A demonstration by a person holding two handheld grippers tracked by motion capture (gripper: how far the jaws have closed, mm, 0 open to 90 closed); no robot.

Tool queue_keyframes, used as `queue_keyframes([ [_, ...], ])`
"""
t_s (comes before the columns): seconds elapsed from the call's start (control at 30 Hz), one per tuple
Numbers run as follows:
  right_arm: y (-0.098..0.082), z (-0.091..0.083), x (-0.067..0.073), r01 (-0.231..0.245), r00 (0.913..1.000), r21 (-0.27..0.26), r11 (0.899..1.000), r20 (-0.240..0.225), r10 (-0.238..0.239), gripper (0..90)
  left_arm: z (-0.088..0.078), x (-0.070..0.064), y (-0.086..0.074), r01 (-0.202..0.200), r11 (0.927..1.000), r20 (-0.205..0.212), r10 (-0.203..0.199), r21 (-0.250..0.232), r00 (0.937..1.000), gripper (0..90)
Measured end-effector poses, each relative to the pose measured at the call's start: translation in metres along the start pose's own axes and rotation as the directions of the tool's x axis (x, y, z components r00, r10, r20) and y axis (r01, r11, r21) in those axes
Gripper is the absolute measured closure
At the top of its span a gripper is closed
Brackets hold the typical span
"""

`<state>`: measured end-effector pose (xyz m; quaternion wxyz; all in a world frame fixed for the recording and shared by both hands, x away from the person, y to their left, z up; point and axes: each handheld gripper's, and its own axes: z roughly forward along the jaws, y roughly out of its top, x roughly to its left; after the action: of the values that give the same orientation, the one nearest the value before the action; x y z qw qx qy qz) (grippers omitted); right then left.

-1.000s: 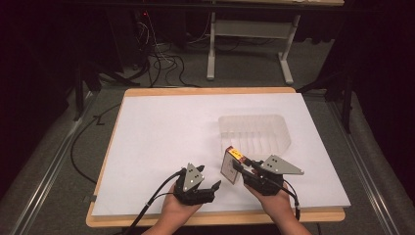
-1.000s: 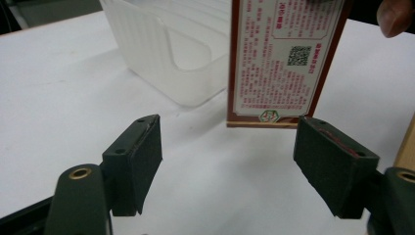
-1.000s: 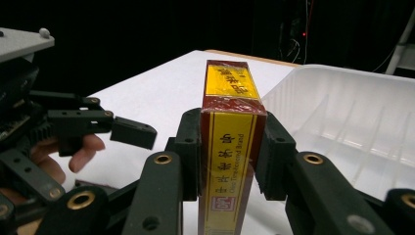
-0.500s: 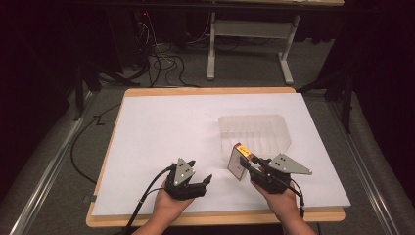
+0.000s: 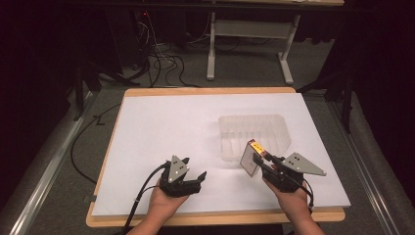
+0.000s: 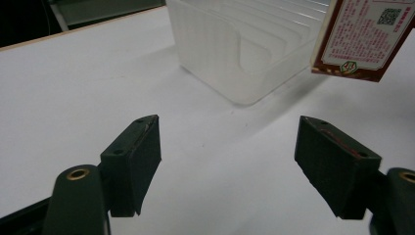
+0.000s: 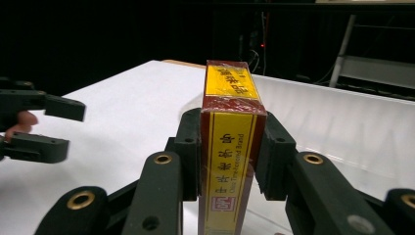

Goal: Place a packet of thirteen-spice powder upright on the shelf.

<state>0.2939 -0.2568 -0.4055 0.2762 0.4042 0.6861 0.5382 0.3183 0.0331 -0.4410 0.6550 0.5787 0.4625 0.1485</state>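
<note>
My right gripper [image 5: 262, 160] [image 7: 229, 152] is shut on a flat box [image 5: 251, 156] [image 7: 229, 142] with red and yellow sides and a white printed face. It holds the box above the near edge of a clear ribbed plastic tray [image 5: 254, 136]. The left gripper [image 5: 198, 177] [image 6: 230, 161] stands open near the table's front, left of the tray, with nothing between its jaws. In the left gripper view the tray [image 6: 244, 49] is ahead and the box [image 6: 367, 39] hangs at the upper right. The right gripper view shows the left gripper [image 7: 54, 127] at its left edge.
A white sheet [image 5: 171, 127] covers the wooden table [image 5: 210, 91]. Cables [image 5: 161, 63] lie on the floor behind the table, beside a grey table frame [image 5: 249, 29]. A cable [image 5: 78, 147] runs along the table's left side.
My right gripper has carried the box to the right and forward, up to the tray's near edge. The left gripper has drawn back to the left and now stands open.
</note>
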Motion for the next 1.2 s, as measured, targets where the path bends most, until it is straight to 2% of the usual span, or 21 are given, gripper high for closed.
queue_keyframes([
  [0.43,-0.001,-0.02,-0.03,-0.032,0.9951,-0.023,0.999,0.094,0.034,68.6,-0.004,0.018,0.012,0.025,0.9994,-0.038,-0.026,-0.023,0.9989,26.1],
  [0.67,-0.003,-0.026,-0.04,-0.04,0.9888,-0.028,0.999,0.143,0.044,68.6,-0.007,0.026,0.016,0.01,0.9996,-0.057,-0.011,-0.026,0.9983,26.2],
  [0.93,-0.004,-0.033,-0.051,-0.053,0.9829,-0.035,0.998,0.175,0.059,68.6,-0.016,0.035,0.021,0.029,0.9994,-0.067,-0.03,-0.018,0.9973,26.2],
  [1.2,-0.004,-0.044,-0.058,-0.066,0.9769,-0.057,0.996,0.2,0.076,68.6,-0.03,0.043,0.021,0.004,1.0,-0.075,-0.004,0.0,0.9972,25.9],
])
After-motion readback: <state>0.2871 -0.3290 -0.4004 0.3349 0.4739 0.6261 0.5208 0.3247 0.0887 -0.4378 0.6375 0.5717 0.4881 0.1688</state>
